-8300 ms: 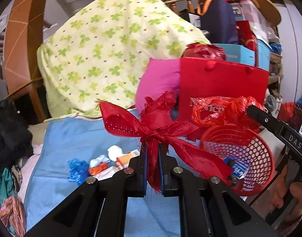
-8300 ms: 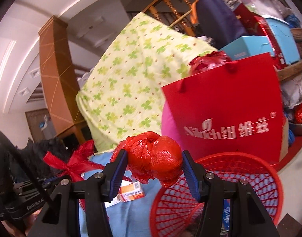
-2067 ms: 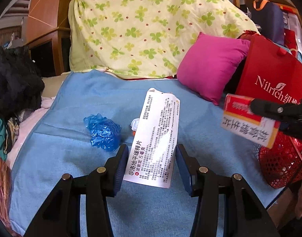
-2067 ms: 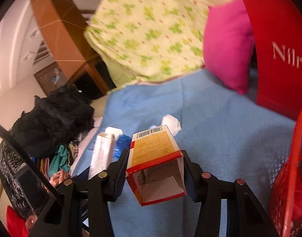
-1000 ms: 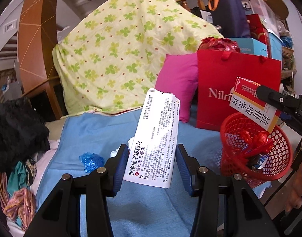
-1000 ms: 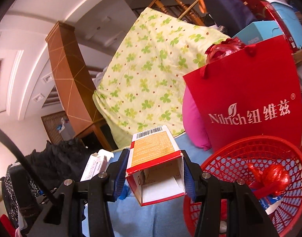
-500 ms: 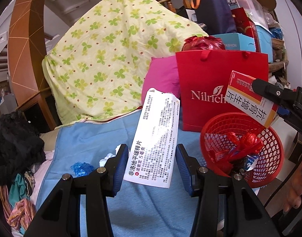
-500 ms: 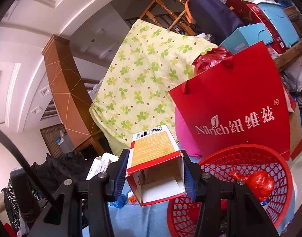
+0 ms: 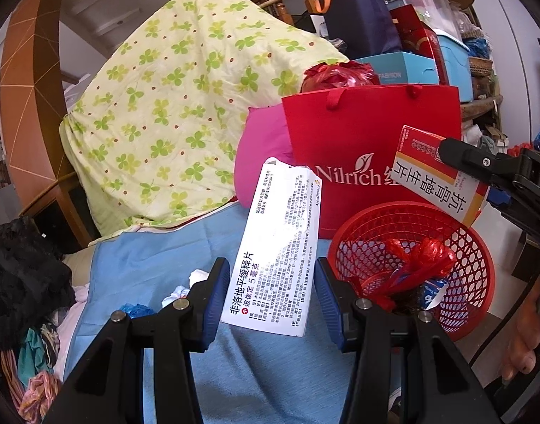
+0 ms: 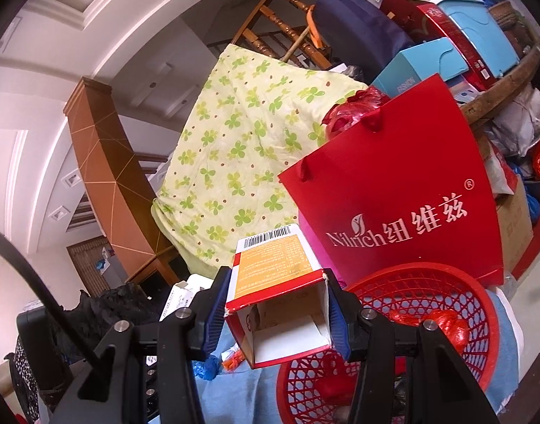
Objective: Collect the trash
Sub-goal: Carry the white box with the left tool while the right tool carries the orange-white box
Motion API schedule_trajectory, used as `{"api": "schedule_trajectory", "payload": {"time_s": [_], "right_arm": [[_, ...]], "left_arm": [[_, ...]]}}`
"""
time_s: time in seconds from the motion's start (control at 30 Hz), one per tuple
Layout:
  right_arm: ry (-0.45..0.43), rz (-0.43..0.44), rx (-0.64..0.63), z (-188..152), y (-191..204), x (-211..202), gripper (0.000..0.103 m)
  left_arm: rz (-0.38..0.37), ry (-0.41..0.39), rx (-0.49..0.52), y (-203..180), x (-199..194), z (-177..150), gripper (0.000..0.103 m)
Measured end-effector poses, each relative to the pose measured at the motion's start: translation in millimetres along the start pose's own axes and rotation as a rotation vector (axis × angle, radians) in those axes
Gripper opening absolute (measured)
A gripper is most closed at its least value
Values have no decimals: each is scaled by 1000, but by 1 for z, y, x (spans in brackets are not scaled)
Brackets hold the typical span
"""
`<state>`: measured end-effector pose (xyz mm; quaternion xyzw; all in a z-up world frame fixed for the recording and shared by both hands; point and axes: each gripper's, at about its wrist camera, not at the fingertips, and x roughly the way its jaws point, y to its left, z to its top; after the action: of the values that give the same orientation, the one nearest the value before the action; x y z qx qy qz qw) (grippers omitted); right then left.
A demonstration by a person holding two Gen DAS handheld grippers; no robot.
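My left gripper [image 9: 270,304] is shut on a white medicine box [image 9: 277,247] printed with black text, held above the blue cloth [image 9: 255,378], left of the red mesh basket [image 9: 478,282]. The basket holds crumpled red plastic [image 9: 425,254]. My right gripper [image 10: 275,318] is shut on an open orange and red carton [image 10: 277,282], held just above and left of the basket [image 10: 481,311]. The carton [image 9: 435,176] also shows in the left wrist view over the basket's far rim.
A red Nilrich paper bag [image 9: 368,148] and a pink pillow [image 9: 262,155] stand behind the basket. A clover-print sheet [image 9: 185,106] covers something at the back. White tissue [image 9: 195,282] and a blue wad [image 9: 135,309] lie on the cloth. Dark clothes [image 9: 19,282] pile at left.
Both grippers have lifted and moved toward the basket with their boxes. The basket now sits closer and lower in both views. Grips are unchanged.
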<state>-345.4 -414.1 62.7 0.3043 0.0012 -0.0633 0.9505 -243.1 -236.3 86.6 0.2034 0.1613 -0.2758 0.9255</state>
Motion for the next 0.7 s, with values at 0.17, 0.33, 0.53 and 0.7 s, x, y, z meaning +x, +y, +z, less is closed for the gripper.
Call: {"api": "schedule_trajectory", "payload": {"time_s": [0.17,0.33,0.53,0.7], "right_arm": [[-5,-6,17,3,-7,-4,53],[-14,-9,28,6,-13,-7,53],[-23,-17,39,9,-20,-12,53],[-28,-22,50,12,-25,-16,53]], "left_arm": [[-11,1,16,-7,1,4,51],[-25,-6,35,-15,-1,8,51],[-38,-13,58,-26,-2,11,51],[-48,-13,71,-33,-1,13,51]]}}
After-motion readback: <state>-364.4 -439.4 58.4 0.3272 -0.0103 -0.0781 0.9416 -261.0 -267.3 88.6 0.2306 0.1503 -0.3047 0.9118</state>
